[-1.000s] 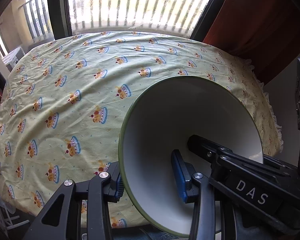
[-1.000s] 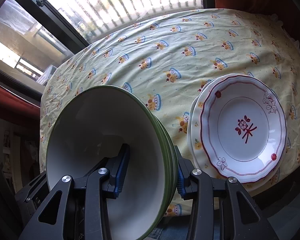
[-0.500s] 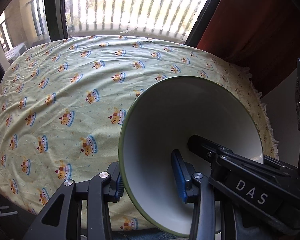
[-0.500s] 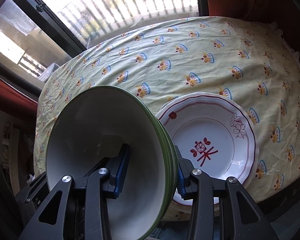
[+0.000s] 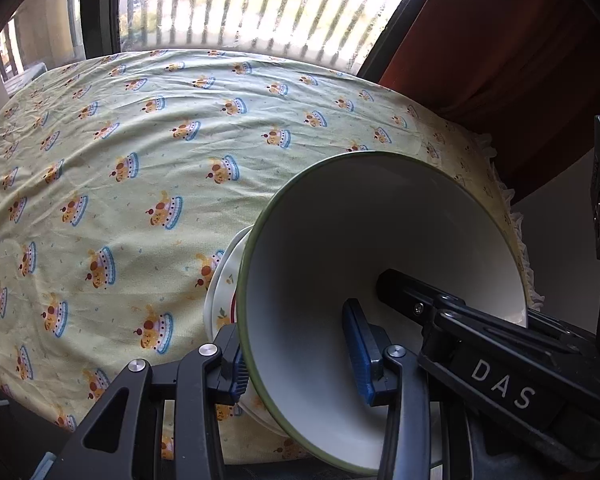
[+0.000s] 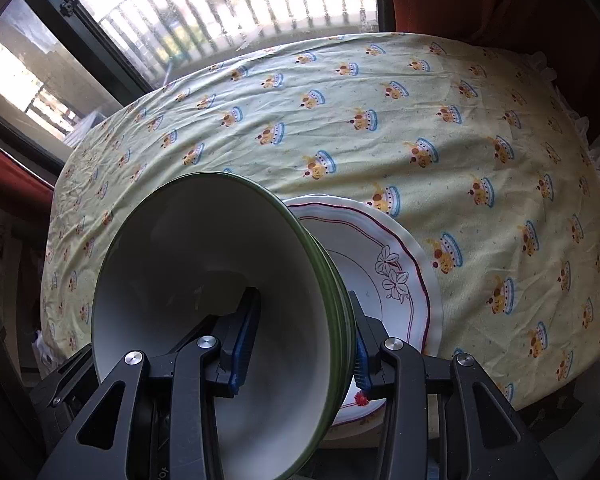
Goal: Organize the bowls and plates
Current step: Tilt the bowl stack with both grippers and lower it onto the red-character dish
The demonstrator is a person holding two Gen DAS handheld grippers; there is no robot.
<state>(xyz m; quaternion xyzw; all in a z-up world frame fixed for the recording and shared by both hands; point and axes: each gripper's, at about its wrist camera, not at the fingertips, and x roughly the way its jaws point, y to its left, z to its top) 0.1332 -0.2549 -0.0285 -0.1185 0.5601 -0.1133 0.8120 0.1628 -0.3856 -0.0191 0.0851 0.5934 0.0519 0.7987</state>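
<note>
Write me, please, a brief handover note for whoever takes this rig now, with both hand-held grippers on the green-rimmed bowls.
Left hand-held gripper: shut on the rim of the stack of bowls.
Right hand-held gripper: shut on the opposite rim of the same stack, which is off the cloth.
Stacked plates lie on the tablecloth, partly behind the bowls.
Done: bowls nested, plates stacked.
Left: set the bowls down, probably on or beside the plates, then release both.

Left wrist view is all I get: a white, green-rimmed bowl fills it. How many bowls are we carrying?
Observer: A nested stack of green-rimmed bowls; several rims show edge-on in the right wrist view.
Operator: What's the white edge behind it?
Observer: A stack of white scalloped plates with a dark red rim line and flower outlines, on the yellow patterned tablecloth.
Operator: Is the right gripper gripping?
Observer: Yes, the right gripper clamps the stack's wall, one finger inside.
</note>
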